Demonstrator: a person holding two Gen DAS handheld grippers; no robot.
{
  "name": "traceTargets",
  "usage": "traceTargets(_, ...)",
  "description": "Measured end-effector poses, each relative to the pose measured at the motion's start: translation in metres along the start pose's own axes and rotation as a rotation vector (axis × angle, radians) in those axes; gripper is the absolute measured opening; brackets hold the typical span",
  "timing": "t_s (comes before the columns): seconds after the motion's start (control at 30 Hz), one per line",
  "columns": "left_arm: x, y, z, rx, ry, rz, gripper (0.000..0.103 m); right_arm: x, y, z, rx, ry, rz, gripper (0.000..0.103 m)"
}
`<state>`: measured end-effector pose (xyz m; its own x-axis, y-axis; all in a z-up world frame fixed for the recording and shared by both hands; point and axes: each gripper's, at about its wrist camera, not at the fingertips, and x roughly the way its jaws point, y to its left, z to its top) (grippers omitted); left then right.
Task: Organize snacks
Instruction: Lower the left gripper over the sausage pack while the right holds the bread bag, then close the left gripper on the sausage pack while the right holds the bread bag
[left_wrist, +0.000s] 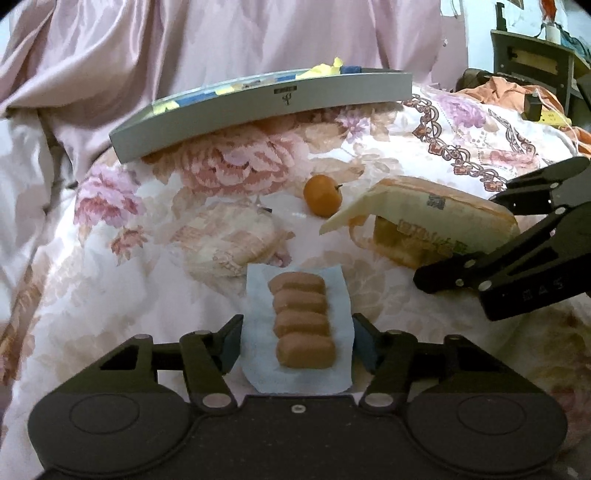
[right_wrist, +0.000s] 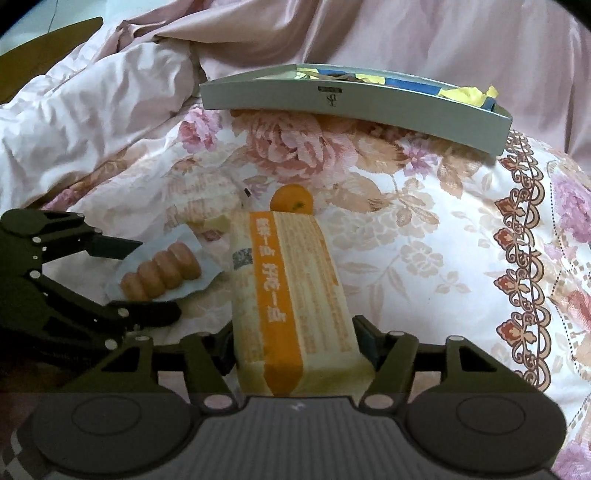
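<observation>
Your left gripper (left_wrist: 297, 341) fingers press the sides of the sausage packet (left_wrist: 301, 325); your right gripper (right_wrist: 295, 345) fingers clasp the yellow cake pack (right_wrist: 288, 291) on the bed (right_wrist: 424, 240).

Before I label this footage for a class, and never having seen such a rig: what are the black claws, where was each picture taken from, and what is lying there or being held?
The black claws are hand-held grippers, one in each of a person's hands, each carrying a wide-angle camera looking along its two fingers.

In the left camera's picture, the left gripper has a wrapped row of small brown cakes between its fingers. The right gripper enters from the right.

In the right camera's picture, the right gripper straddles a long yellow and orange snack pack. Whether either gripper's pads truly press, I cannot tell.

Everything lies on a flowered quilt. A small orange sits behind the pack, and a grey tray holding yellow and blue wrappers rests further back.
</observation>
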<state>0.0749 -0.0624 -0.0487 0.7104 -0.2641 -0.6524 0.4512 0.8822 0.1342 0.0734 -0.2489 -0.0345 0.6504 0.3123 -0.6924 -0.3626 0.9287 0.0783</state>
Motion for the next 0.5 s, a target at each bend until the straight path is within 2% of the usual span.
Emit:
traceTargets(0.13,-0.001,0.005,0.001,-0.039,0.0,-0.009,0.062,0.002,0.006,0.0,-0.022,-0.014,-0.021,0.073)
traceTargets(0.23,-0.001,0.021,0.002,-0.166,0.01,-0.062,0.062,0.004,0.01,0.0,-0.035,-0.017,-0.035,0.076)
traceTargets(0.37,0.0,0.041,0.001,-0.336,0.001,-0.129,0.061,0.01,0.014,0.0,-0.05,-0.013,-0.054,0.084)
traceTargets(0.43,0.0,0.047,-0.001,-0.393,-0.006,-0.157,0.061,0.012,0.013,0.0,-0.052,-0.018,-0.057,0.084)
traceTargets(0.5,0.0,0.05,-0.002,-0.429,-0.01,-0.181,0.061,0.01,0.016,-0.001,-0.063,-0.041,-0.062,0.075)
